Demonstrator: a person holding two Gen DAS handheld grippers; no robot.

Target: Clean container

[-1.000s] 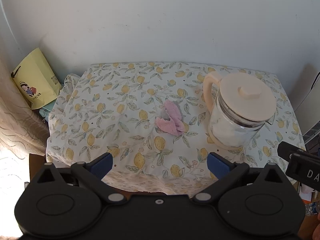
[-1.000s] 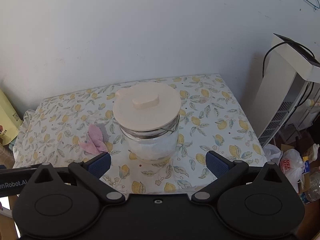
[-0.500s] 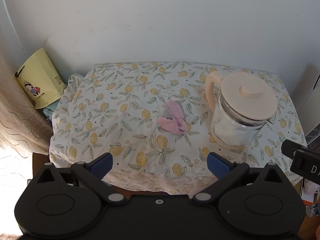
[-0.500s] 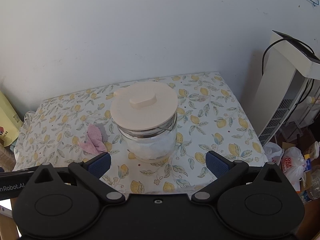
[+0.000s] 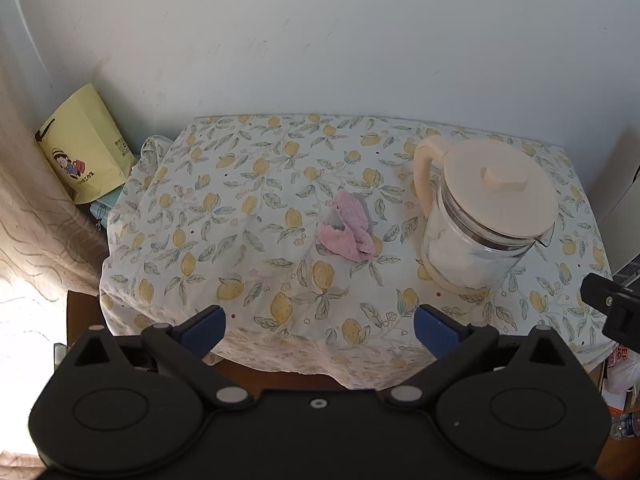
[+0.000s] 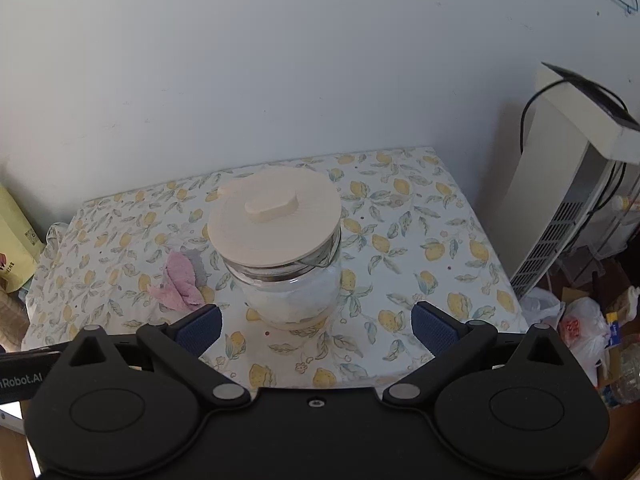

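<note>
Left gripper [image 5: 320, 326]: jaws spread wide, nothing between the blue pads, hovering off the near table edge, aimed roughly at the pink cloth [image 5: 350, 230]. Right gripper [image 6: 316, 326]: also wide and empty, lined up on the container [image 6: 288, 260], which sits centred between its fingers but well apart from them.

Step, as I read it: approach phase. Nothing grasped, lid [image 6: 276, 220] still on, cloth untouched. Likely next: right closes in to steady the jug or pull the lid by its knob; left drops onto the cloth. The lid knob is a low flat oblong, so it needs a narrow, square pinch. The cloth needs a pinch on a raised fold, not the flat.

Container: clear glass jug body, metal band under the rim, cream plastic lid, base and loop handle [image 5: 424, 172]. It stands upright on the right half of the table. Glass looks cloudy white inside; can't tell if that's residue or contents.

Cloth: small, fluffy terry, crumpled, just left of the jug, not touching.

Tablecloth [image 5: 248, 240]: thin lemon-print fabric, wrinkled, could drag under a wipe.
</note>
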